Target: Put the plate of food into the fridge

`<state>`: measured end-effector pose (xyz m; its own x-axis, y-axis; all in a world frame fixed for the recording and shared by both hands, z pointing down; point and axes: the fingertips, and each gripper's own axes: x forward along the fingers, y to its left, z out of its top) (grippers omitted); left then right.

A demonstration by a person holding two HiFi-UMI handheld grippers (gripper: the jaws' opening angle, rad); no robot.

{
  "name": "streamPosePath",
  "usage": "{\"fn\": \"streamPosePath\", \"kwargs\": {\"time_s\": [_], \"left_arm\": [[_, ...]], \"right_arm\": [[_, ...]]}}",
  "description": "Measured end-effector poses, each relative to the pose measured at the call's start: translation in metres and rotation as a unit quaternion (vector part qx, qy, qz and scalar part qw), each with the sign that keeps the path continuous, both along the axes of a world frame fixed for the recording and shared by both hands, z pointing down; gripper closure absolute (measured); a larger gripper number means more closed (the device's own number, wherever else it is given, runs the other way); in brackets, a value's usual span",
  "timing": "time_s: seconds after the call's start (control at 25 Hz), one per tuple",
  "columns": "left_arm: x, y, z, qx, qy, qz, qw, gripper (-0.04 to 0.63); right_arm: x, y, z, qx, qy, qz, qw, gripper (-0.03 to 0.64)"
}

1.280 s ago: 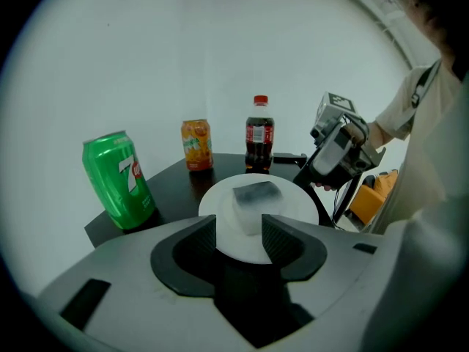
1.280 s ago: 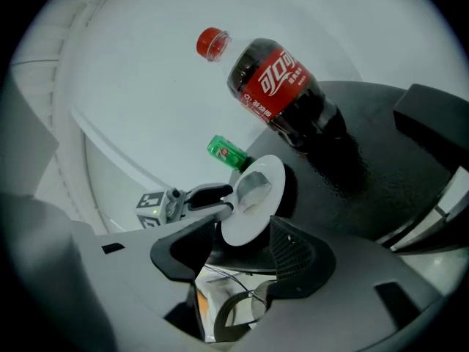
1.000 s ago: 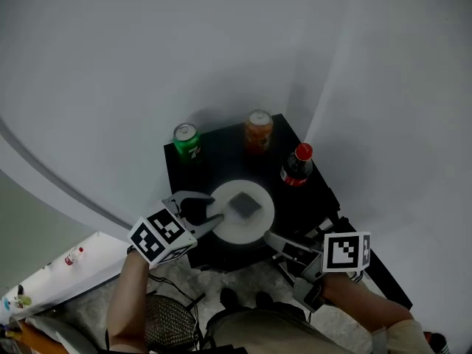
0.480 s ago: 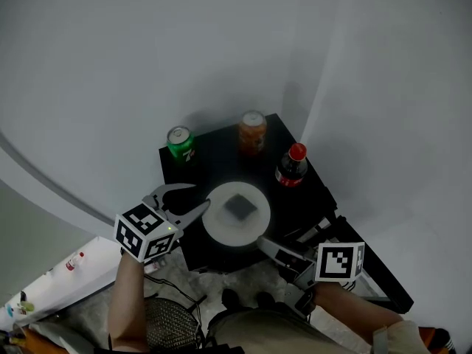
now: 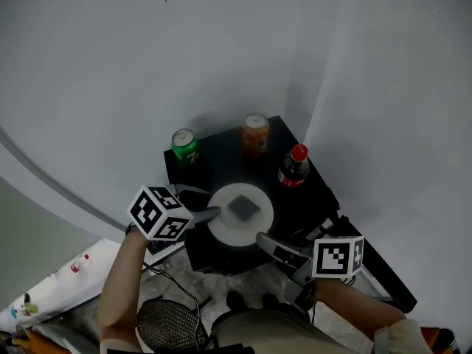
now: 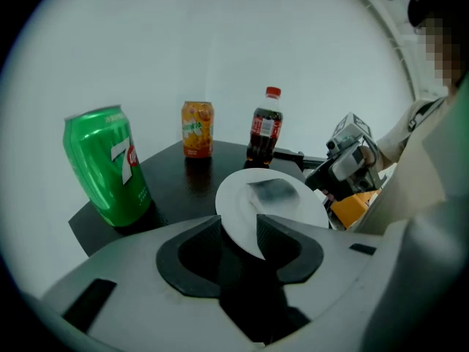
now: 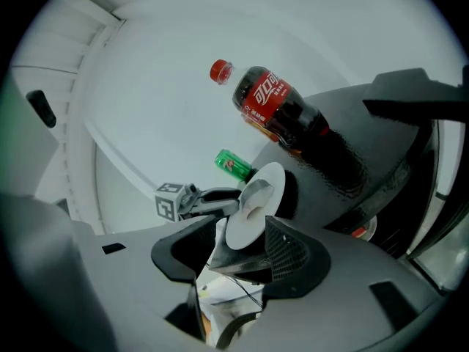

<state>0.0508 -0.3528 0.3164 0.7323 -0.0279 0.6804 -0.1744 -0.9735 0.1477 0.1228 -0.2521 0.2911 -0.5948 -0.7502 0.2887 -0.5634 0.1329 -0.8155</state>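
A white plate (image 5: 221, 223) with a dark grey square of food (image 5: 242, 207) lies on a small black table (image 5: 221, 157). My left gripper (image 5: 210, 213) is at the plate's left rim. In the left gripper view the plate (image 6: 238, 200) pokes its near edge between the opening jaws of this gripper (image 6: 238, 229), and the pads do not press on it. My right gripper (image 5: 264, 240) is at the plate's near right edge. The right gripper view shows the plate (image 7: 253, 204) between the wide jaws of that gripper (image 7: 245, 233).
Behind the plate stand a green can (image 5: 184, 144), an orange can (image 5: 256, 133) and a red-capped cola bottle (image 5: 295, 167). White walls close in behind and to the right. A black frame (image 5: 380, 275) runs at the lower right. Cables and a mesh object (image 5: 166, 323) lie on the floor.
The left gripper drew back left from the plate, then returned to its left rim and rolled over. The right gripper crept left toward the plate's near edge.
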Motion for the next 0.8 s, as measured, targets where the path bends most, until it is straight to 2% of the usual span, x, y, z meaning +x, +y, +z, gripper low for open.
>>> {"fn": "streamPosePath", "kwargs": {"time_s": [0.16,0.24,0.36,0.68,0.8], "left_arm": [[-0.002,0.006,-0.002,0.021,0.006,0.008,0.9997,0.445],[-0.002,0.011,-0.003,0.031,0.009,0.018,0.9993,0.448],[-0.001,0.018,-0.004,0.041,0.012,0.030,0.9986,0.448],[0.004,0.031,-0.004,0.058,0.019,0.047,0.9970,0.451],[0.007,0.038,-0.005,0.063,0.020,0.052,0.9964,0.451]], "right_arm": [[-0.004,0.009,0.000,0.008,-0.037,0.001,0.999,0.399],[-0.005,0.015,0.001,0.009,-0.071,0.006,0.997,0.399],[-0.002,0.027,0.013,-0.008,-0.104,0.017,0.994,0.402],[-0.004,0.027,0.027,-0.021,-0.100,0.017,0.995,0.402],[-0.003,0.027,0.028,-0.020,-0.097,0.019,0.995,0.437]]}}
